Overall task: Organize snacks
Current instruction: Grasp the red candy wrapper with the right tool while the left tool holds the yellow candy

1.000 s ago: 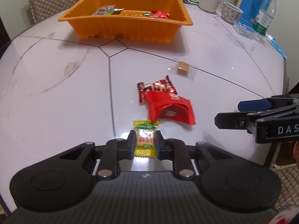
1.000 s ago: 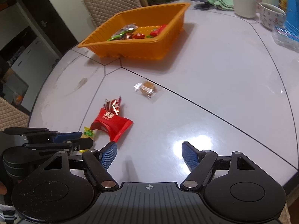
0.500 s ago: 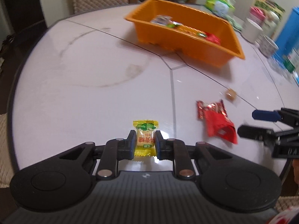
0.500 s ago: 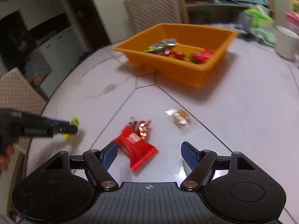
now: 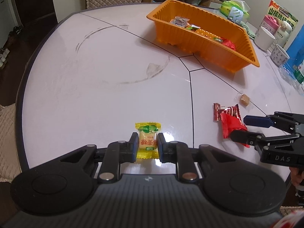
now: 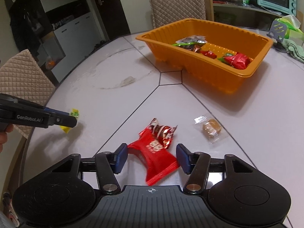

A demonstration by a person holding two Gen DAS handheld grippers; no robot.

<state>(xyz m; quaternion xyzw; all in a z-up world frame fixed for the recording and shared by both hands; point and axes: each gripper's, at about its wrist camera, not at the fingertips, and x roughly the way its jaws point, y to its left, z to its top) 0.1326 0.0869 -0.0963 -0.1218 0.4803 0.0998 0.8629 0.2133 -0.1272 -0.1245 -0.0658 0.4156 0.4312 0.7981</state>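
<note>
Item: yellow candy (image 5: pixel 147 139), pinched between the pads of the left tool (image 5: pixel 146 146) just above the desk (image 5: pixel 95 76).

Item: red packet (image 6: pixel 153 155), lying on the desk between the closing jaws of the right tool (image 6: pixel 151 157) (pad contact seemingly not yet made).

Handling: the packet is best squeezed across its body, then lifted to the orange tray (image 6: pixel 237 76).

Change: a second ago the right jaws were wider and empty, the packet ahead.

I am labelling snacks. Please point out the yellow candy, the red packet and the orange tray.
yellow candy (image 5: pixel 147 140), left wrist view, wrapper middle.
red packet (image 6: pixel 154 156), right wrist view, packet middle.
orange tray (image 6: pixel 191 70), right wrist view, near wall.
</note>
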